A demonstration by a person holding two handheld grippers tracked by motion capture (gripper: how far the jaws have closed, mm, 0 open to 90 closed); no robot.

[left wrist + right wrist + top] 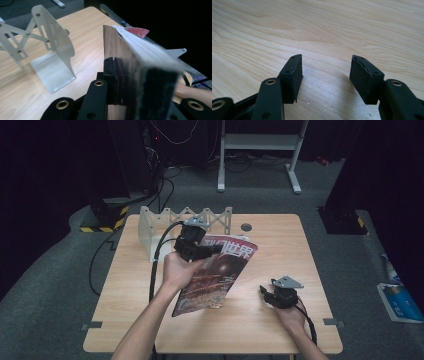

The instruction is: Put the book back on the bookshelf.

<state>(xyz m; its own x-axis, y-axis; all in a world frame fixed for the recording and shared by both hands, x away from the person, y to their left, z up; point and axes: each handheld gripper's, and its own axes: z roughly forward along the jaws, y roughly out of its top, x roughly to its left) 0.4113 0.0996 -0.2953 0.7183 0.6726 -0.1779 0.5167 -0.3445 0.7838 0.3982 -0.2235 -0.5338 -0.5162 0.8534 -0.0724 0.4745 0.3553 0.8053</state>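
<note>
Left gripper (pixel 212 250) is clamped tight on the magazine (pixel 220 272), jaws pinching it near the spine edge. In the left gripper view the mag (pixel 130 65) stands almost on edge between the black jaws, pages fanning a bit on the far side, dark cover facing the near pad. From the high view it's tilted, top end w/ the white lettering up by the gripper, lower corner down toward the front of the table (pixel 125 320), about mid-table. Can't tell if that low corner touches the wood or not.

Right gripper (pixel 263 292) sits off to the right, well apart from the mag, person's hand resting low on the tabletop. Jaws spread wide w/ nothing between them, just bare wood grain (pixel 337 25) under and ahead in the right gripper view.

Behind the mag, back-left of the table, there's a white metal book rack (pixel 165 227) w/ a zigzag truss back; up close its end plate (pixel 53 60) stands upright just beside the mag. Small grey round cap (pixel 246 227) near the back edge.
</note>
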